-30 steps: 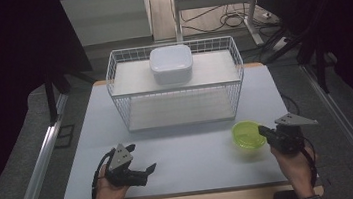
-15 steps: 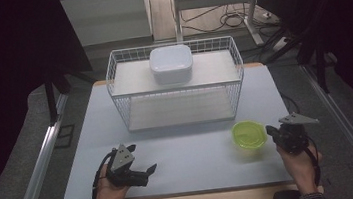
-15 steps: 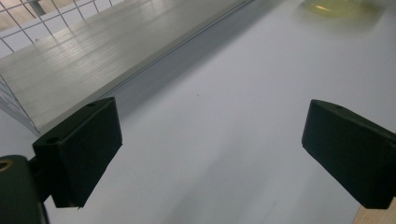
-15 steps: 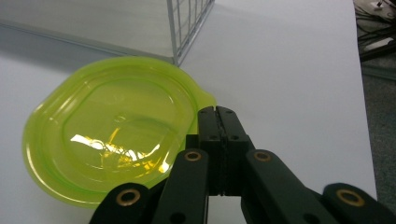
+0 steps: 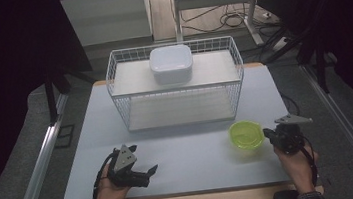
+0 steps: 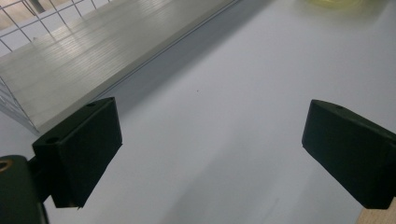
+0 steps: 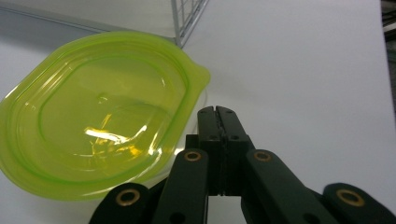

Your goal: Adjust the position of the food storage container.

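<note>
Green lidded tub sits on the desk, ungrasped, at 3 o'clock of centre.
Right claw, jaws together, hangs just beside the tub's rim; left claw, jaws apart, idle at 7 o'clock. Wire basket with white box at 12 o'clock. Work looks barely begun.

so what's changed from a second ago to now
The right gripper, jaws shut and empty, sank toward the table and drew slightly back, ending beside the green lid. The left gripper, the wire basket and the white container kept their places.

green lid cut off at top edge
</note>
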`<state>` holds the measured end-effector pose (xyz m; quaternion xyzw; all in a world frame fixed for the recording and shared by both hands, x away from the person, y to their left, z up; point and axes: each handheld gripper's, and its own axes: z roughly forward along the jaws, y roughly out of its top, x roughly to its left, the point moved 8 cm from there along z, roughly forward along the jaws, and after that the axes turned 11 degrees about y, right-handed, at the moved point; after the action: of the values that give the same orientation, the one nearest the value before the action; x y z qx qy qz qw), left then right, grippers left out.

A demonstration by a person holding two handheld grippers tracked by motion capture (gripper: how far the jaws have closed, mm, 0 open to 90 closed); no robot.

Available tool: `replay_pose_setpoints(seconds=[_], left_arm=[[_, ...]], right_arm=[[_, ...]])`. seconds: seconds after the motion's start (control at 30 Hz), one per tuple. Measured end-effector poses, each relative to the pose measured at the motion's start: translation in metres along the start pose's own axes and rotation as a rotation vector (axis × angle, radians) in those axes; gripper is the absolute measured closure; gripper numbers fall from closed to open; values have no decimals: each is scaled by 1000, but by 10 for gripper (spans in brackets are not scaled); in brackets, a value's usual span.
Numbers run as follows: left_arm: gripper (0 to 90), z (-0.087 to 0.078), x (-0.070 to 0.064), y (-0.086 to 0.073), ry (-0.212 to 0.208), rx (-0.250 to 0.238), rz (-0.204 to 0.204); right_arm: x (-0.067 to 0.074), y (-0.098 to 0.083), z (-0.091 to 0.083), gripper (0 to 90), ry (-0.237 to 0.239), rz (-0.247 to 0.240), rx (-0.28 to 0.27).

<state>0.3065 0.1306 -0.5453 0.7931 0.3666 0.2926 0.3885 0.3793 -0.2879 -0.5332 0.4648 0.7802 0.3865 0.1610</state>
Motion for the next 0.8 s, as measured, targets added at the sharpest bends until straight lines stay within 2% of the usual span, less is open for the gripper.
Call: replay_pose_setpoints(seconds=[0.1,0.13,0.37,0.57,0.7,0.8], left_arm=[[44,0,0,0,1,1,3],[44,0,0,0,1,1,3],[44,0,-1,0,0,2,8],[44,0,-1,0,0,3,10],[44,1,-2,0,0,4,13],[44,1,-2,-1,1,6,17]], right_arm=[[3,0,2,896,14,5,2],[7,0,5,895,33,7,9],[18,-1,14,895,53,-23,40],[13,-7,17,895,67,15,64],[10,-12,22,895,99,52,81],[12,-12,24,894,117,60,78]])
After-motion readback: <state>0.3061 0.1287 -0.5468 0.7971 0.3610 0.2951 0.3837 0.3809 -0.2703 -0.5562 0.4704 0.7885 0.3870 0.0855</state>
